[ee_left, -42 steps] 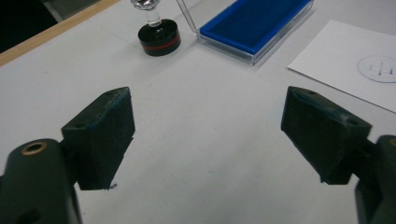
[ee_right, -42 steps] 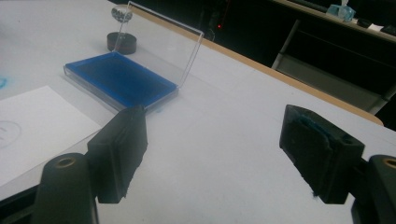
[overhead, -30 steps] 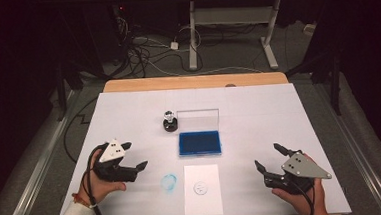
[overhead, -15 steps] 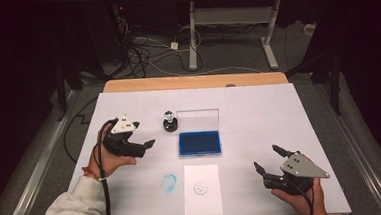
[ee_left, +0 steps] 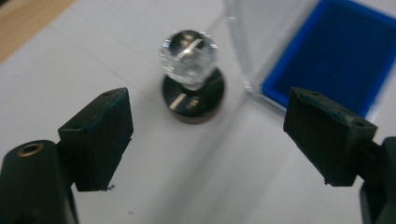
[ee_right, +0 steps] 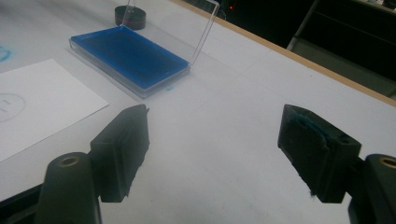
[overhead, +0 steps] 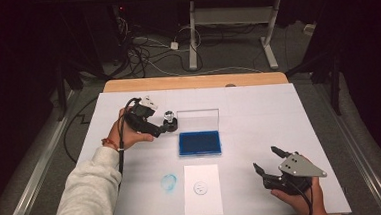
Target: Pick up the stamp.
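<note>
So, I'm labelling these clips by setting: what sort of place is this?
Probably a lab or recording workspace: a white-covered table lit in a dark room, loose cables on the floor, and a stamp beside an open blue ink pad.

A white-topped bench [overhead: 279,112] with a wooden far edge [overhead: 192,81] stood on a grey floor [overhead: 235,59]. Beyond it, a tangle of dark cables [overhead: 140,48] lay on the floor beside the white legs of a second desk [overhead: 228,20]. The surroundings were dark, and the light fell mainly on the bench.
</note>
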### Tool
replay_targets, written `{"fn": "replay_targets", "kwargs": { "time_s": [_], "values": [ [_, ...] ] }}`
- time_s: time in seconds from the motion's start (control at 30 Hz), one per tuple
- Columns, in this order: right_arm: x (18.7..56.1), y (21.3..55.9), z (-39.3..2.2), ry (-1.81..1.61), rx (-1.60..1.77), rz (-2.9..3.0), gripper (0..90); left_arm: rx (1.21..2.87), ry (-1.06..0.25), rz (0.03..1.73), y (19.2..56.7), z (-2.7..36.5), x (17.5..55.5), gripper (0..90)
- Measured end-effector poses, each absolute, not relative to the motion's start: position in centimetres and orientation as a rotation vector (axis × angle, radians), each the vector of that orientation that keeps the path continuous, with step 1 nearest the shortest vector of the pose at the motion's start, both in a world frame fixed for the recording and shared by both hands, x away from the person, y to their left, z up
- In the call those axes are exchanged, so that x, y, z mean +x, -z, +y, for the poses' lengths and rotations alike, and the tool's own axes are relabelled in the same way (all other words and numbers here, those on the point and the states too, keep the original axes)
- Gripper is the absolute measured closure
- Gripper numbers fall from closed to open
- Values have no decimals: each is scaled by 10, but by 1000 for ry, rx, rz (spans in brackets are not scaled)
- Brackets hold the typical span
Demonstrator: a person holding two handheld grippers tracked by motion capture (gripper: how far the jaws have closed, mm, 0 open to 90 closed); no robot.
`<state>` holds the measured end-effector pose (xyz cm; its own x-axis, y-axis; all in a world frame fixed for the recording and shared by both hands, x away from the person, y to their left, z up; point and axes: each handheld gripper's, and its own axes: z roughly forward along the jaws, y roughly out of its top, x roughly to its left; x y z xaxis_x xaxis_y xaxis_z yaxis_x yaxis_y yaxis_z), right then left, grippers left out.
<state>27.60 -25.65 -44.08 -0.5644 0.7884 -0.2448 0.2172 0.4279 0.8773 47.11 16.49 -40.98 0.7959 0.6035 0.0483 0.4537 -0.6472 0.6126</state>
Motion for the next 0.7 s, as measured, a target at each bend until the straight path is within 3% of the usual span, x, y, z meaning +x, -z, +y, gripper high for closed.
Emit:
{"fn": "replay_targets", "kwargs": {
  "time_s": [0.7],
  "values": [
    [276, 448, -253, -1061, 799, 2087, 264, 2428, -319, 824, 429, 136, 512, 342]
  ]
}}
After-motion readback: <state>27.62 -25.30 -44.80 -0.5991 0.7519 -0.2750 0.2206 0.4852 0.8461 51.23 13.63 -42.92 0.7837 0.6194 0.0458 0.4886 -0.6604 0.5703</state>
